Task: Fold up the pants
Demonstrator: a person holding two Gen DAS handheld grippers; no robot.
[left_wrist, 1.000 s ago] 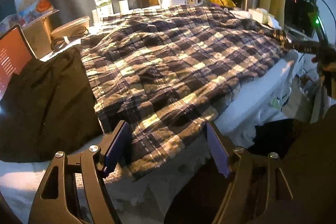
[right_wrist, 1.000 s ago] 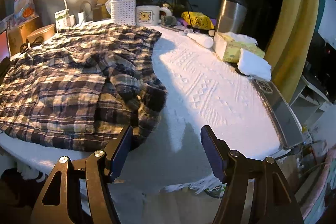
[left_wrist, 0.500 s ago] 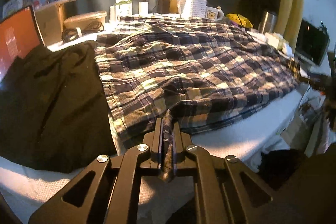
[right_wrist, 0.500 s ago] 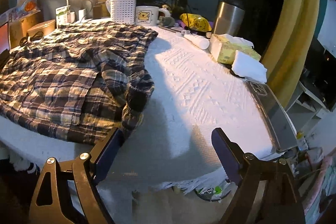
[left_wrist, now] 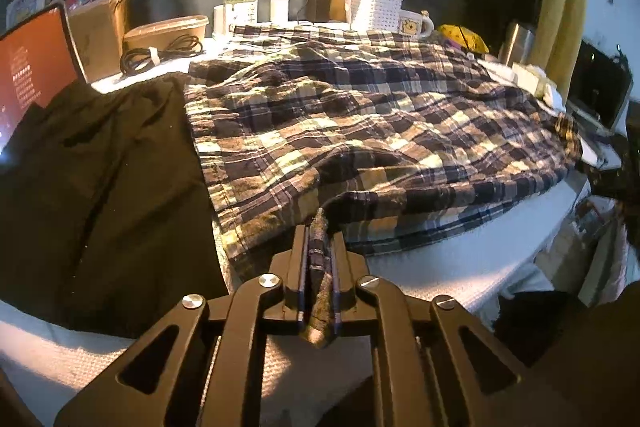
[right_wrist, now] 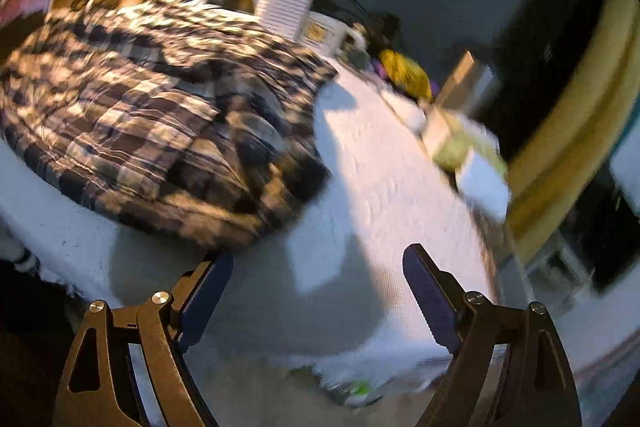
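Note:
Plaid pants [left_wrist: 360, 131] lie spread over a table with a white textured cover [left_wrist: 460, 259]. My left gripper [left_wrist: 318, 247] stands at their near edge, pads pressing on a pinched fold of the plaid hem; its jaws are easing open a little with the cloth still between them. In the blurred, tilted right wrist view the pants [right_wrist: 152, 123] fill the left half and end in a bunched edge. My right gripper [right_wrist: 316, 291] is wide open over bare cover [right_wrist: 392, 195] to the right of that edge, with nothing between its fingers.
A black garment [left_wrist: 100, 187] lies left of the pants, beside an orange laptop screen [left_wrist: 28, 75]. At the back stand a lidded bowl [left_wrist: 168, 31], a white basket [left_wrist: 376, 11], a mug [left_wrist: 414, 25] and a steel cup [left_wrist: 520, 43]. A tissue box [right_wrist: 460, 143] sits at the right.
My left gripper has shut on the near hem of the plaid pants and pinched up a fold. My right gripper has opened wider and rolled; its view now tilts and blurs.

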